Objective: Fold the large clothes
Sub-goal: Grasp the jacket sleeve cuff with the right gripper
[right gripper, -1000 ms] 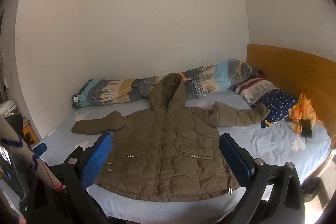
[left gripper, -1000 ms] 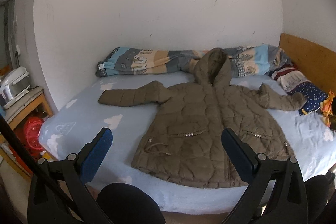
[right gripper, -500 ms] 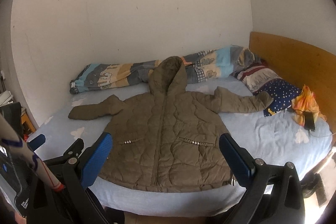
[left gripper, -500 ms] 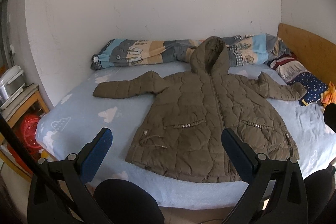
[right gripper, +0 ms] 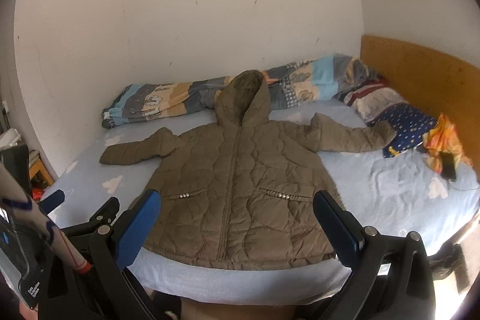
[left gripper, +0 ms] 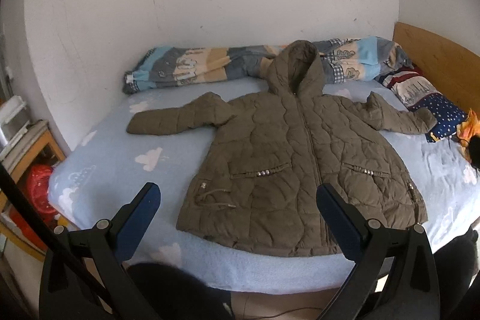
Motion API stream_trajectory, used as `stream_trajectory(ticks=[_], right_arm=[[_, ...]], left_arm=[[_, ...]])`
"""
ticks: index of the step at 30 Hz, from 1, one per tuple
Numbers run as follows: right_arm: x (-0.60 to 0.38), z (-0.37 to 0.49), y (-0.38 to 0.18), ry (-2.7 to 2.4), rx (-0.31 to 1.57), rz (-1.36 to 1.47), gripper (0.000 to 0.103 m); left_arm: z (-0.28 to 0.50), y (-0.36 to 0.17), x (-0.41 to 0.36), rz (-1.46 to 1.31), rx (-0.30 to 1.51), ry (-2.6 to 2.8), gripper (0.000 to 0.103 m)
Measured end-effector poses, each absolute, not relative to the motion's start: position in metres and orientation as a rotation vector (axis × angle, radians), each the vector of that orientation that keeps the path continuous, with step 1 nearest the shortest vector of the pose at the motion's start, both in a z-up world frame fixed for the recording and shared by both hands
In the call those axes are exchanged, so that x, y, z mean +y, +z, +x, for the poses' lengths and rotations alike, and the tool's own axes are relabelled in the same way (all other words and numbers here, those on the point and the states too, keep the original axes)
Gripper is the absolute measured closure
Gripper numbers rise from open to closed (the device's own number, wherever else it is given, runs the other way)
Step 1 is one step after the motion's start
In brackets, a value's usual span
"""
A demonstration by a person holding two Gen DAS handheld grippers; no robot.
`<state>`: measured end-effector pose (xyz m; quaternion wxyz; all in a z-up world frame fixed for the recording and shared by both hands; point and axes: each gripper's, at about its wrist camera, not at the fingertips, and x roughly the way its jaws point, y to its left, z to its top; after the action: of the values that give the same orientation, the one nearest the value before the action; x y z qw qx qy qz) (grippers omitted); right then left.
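Both cameras are showing the bed closer and larger than a second ago; the grippers are advancing toward it, and nothing on it is shifting.

Left gripper [left gripper: 237, 215]: jaws standing wide apart, holding nothing, hovering short of the mattress edge. Beyond its left jaw, a wooden side table [left gripper: 33, 140] and a red bag [left gripper: 37, 185] are sitting off the bed. Between the jaws, the hem of the quilted hooded jacket [left gripper: 288, 158] is lying, likely the first grasp site.

Jacket: olive-brown, puffy stitched panels, zipped, front up, sleeves spread left and right, hood pointing away, laid flat, presumably for folding. Beaded pocket trims and a drawcord are showing near the hem.

Right gripper [right gripper: 237, 215]: jaws likewise spread, empty, framing the jacket [right gripper: 237, 170] hem. Beyond the jaws, a rolled patterned duvet [right gripper: 168, 101] is lying along the wall. Past the right jaw, a star-print pillow [right gripper: 411, 122] and an orange cloth [right gripper: 444, 140] are resting by the wooden headboard [right gripper: 420, 74]. The cloud-print sheet [right gripper: 390, 185] is fleecy and slightly rumpled.
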<state>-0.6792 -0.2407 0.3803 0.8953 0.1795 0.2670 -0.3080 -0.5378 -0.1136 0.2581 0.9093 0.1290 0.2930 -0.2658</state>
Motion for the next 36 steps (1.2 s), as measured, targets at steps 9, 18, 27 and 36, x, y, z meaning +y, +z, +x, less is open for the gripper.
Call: stream_trajectory(ticks=[9, 18, 27, 36], right_arm=[[-0.414, -0.727, 0.385, -0.937, 0.54, 0.483, 0.0], [-0.56, -0.754, 0.363, -1.086, 0.551, 0.688, 0.0], [-0.699, -0.756, 0.287, -1.139, 0.61, 0.936, 0.0], [-0.805, -0.762, 0.215, -1.187, 0.583, 1.078, 0.003]], left_arm=[[-0.41, 0.26, -0.162, 0.178, 0.643, -0.415, 0.0], [-0.326, 0.205, -0.274, 0.127, 0.622, -0.393, 0.0], [-0.288, 0.146, -0.326, 0.222, 0.747, -0.391, 0.0], [-0.283, 0.131, -0.332, 0.284, 0.764, -0.37, 0.0]])
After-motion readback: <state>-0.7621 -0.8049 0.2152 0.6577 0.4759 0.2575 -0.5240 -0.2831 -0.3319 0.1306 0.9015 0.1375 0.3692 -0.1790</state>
